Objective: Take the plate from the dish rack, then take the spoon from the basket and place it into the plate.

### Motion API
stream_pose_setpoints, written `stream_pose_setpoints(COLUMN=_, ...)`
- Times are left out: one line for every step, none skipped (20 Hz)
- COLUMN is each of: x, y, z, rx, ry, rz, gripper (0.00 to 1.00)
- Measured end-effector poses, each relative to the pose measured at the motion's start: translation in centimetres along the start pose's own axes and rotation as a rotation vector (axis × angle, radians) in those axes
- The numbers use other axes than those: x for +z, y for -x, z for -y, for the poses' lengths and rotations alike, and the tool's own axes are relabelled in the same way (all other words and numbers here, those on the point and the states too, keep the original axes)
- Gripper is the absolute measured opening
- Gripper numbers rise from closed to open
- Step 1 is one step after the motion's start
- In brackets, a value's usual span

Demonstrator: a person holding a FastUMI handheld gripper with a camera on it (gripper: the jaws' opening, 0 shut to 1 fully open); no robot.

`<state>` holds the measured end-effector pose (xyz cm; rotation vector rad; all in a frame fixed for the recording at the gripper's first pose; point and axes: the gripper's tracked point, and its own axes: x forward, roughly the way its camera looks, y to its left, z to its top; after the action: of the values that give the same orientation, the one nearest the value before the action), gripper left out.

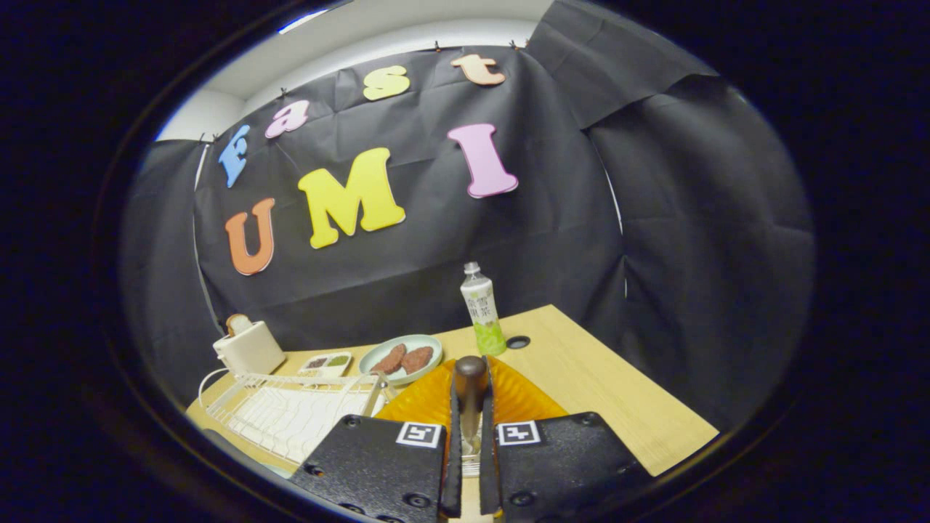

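My gripper (470, 407) is shut on the spoon (469, 385), whose dark rounded handle end sticks up between the two fingers. Right behind the fingers lies the orange plate (523, 396) on the wooden table (617, 392); its rim shows on both sides of the spoon. The white wire dish rack (290, 410) stands to the left of the fingers and holds nothing that I can see. The spoon's bowl is hidden below the fingers.
A pale green plate (402, 357) with two brown patties sits beyond the rack. A green-labelled bottle (482, 311) stands behind the orange plate, by a round hole (518, 341) in the table. A white toaster (249, 346) and a small divided dish (327, 362) are at the far left.
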<state>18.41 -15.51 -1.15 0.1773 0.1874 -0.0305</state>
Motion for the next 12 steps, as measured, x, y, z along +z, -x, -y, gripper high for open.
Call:
stream_pose_setpoints(x=1.2, y=0.6, z=-0.4, rx=-0.005, ry=0.036, rz=0.035, gripper=0.15)
stream_pose_setpoints(x=2.2, y=1.3, z=-0.8, rx=-0.010, ry=0.071, rz=0.068, gripper=0.15)
stream_pose_setpoints(x=3.2, y=2.2, z=-1.6, rx=-0.006, ry=0.097, rz=0.094, gripper=0.15)
stream_pose_setpoints(x=3.9, y=3.1, z=-2.5, rx=0.000, ry=0.115, rz=0.113, gripper=0.15)
stream_pose_setpoints(x=4.5, y=4.1, z=-3.2, rx=0.002, ry=0.125, rz=0.122, gripper=0.15)
stream_pose_setpoints(x=4.9, y=5.2, z=-4.0, rx=0.008, ry=0.129, rz=0.129, gripper=0.14)
stream_pose_setpoints(x=5.2, y=6.2, z=-4.8, rx=0.017, ry=0.127, rz=0.129, gripper=0.14)
stream_pose_setpoints(x=5.4, y=7.3, z=-5.7, rx=0.024, ry=0.121, rz=0.129, gripper=0.15)
stream_pose_setpoints(x=5.6, y=8.4, z=-6.6, rx=0.030, ry=0.116, rz=0.126, gripper=0.15)
stream_pose_setpoints(x=5.6, y=9.3, z=-7.5, rx=0.041, ry=0.109, rz=0.125, gripper=0.14)
stream_pose_setpoints(x=5.6, y=10.2, z=-8.4, rx=0.053, ry=0.101, rz=0.119, gripper=0.14)
stream_pose_setpoints(x=5.4, y=11.1, z=-9.3, rx=0.067, ry=0.096, rz=0.116, gripper=0.14)
